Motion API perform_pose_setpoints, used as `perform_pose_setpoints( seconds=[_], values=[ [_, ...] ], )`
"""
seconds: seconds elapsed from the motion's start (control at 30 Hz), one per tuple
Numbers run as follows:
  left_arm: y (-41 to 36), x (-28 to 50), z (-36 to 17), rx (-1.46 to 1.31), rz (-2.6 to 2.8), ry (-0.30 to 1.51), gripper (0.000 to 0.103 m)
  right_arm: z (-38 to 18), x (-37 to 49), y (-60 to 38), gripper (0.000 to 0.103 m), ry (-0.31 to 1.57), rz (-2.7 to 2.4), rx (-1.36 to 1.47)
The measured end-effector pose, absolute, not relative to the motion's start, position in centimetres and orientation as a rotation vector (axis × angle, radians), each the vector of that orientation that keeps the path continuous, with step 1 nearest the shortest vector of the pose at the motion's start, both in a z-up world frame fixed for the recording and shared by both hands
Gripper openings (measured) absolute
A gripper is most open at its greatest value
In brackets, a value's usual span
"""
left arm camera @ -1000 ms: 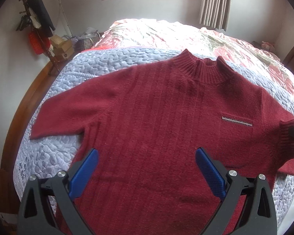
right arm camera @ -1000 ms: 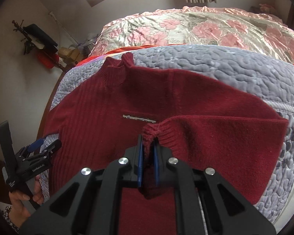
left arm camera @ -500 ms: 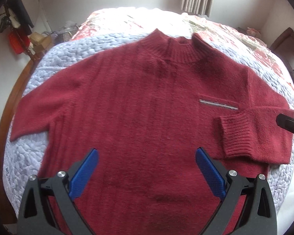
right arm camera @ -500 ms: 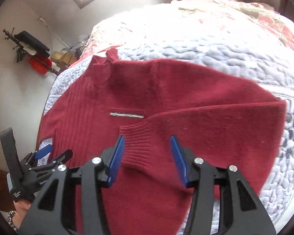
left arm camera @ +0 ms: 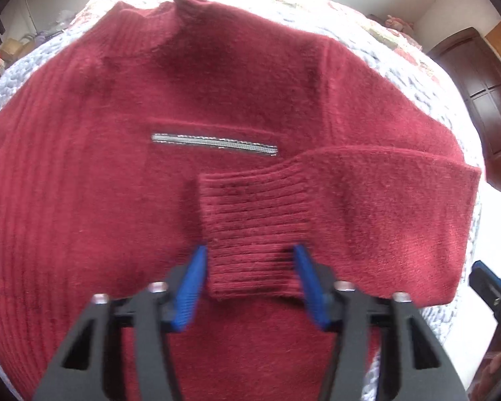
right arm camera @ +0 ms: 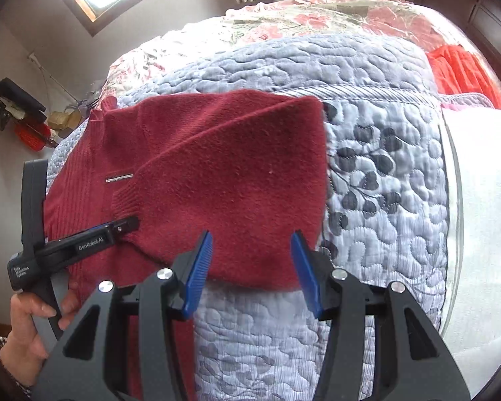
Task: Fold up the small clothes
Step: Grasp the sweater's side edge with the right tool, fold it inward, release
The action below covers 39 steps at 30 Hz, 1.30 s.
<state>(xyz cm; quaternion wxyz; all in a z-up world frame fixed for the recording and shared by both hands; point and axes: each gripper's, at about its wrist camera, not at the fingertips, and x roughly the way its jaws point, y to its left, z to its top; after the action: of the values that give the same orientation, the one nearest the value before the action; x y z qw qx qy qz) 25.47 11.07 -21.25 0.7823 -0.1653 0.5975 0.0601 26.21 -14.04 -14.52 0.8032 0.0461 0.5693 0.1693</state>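
left tool (left arm camera: 250,284) is low over the sweater (left arm camera: 117,167), fingers spread wide, blue pads (left arm camera: 192,287) straddling the ribbed cuff (left arm camera: 250,234) without pinching it, so it's released and holds nothing. that cuff lies on the chest just below the silver zip trim (left arm camera: 213,143), with the sleeve (left arm camera: 384,207) folded in across the body. right tool (right arm camera: 250,267) is also spread apart and empty, hovering at the near edge of the folded sleeve where it meets the grey quilt (right arm camera: 384,183). a hand (right arm camera: 30,320) grips the left tool's handle. the dark red sweater lies front-up and flat on the bed, collar (left arm camera: 183,3) at the far end toward the floral bedspread (right arm camera: 317,16). i'd judge one sleeve fold is done. next looks like a nip on that cuff to straighten it, then the other sleeve, which neither view shows.
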Motion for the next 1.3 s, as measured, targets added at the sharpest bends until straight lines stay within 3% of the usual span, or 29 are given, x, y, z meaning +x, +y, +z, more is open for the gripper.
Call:
perform_pose_setpoints(
  seconds=[0.1, 0.17, 0.53, 0.73, 0.93, 0.97, 1.0, 1.03, 1.07, 1.2, 1.3],
  values=[
    [10.5, 25.7, -20.6, -0.376, 0.099, 1.257, 0.020, -14.7, 25.9, -15.4, 0.049, 1.220, 0.356, 0.140],
    [10.4, 25.5, -19.6, -0.390, 0.077, 1.211, 0.017, -14.4, 25.8, -15.6, 0.049, 1.213, 0.346, 0.143],
    [19.8, 23.0, -10.2, -0.355, 0.181, 0.922, 0.017, -13.5, 26.9, -14.0, 0.054, 1.190, 0.393, 0.179],
    [27.1, 21.7, -12.0, -0.339, 0.314, 0.945, 0.017, -15.2, 28.5, -10.4, 0.061, 1.244, 0.465, 0.236],
    [28.7, 20.9, -15.4, -0.358, 0.331, 0.993, 0.018, -18.0, 30.0, -6.6, 0.065, 1.333, 0.503, 0.274],
    [28.8, 20.8, -15.9, -0.353, 0.334, 0.999, 0.019, -18.5, 30.2, -6.0, 0.064, 1.349, 0.494, 0.256],
    [28.9, 20.8, -16.3, -0.349, 0.340, 1.005, 0.020, -19.0, 30.3, -5.5, 0.052, 1.363, 0.484, 0.238],
    [29.1, 20.8, -16.7, -0.341, 0.347, 1.007, 0.021, -19.5, 30.4, -5.1, 0.029, 1.378, 0.482, 0.222],
    [29.2, 20.9, -17.1, -0.322, 0.360, 1.013, 0.027, -19.9, 30.5, -4.8, 0.019, 1.395, 0.483, 0.212],
    [31.3, 20.2, -18.1, -0.269, 0.441, 1.022, 0.036, -19.6, 30.1, -5.6, 0.014, 1.382, 0.464, 0.186],
    [33.8, 19.2, -18.5, -0.239, 0.528, 1.031, 0.039, -19.9, 30.2, -5.8, 0.019, 1.406, 0.458, 0.153]
  ],
)
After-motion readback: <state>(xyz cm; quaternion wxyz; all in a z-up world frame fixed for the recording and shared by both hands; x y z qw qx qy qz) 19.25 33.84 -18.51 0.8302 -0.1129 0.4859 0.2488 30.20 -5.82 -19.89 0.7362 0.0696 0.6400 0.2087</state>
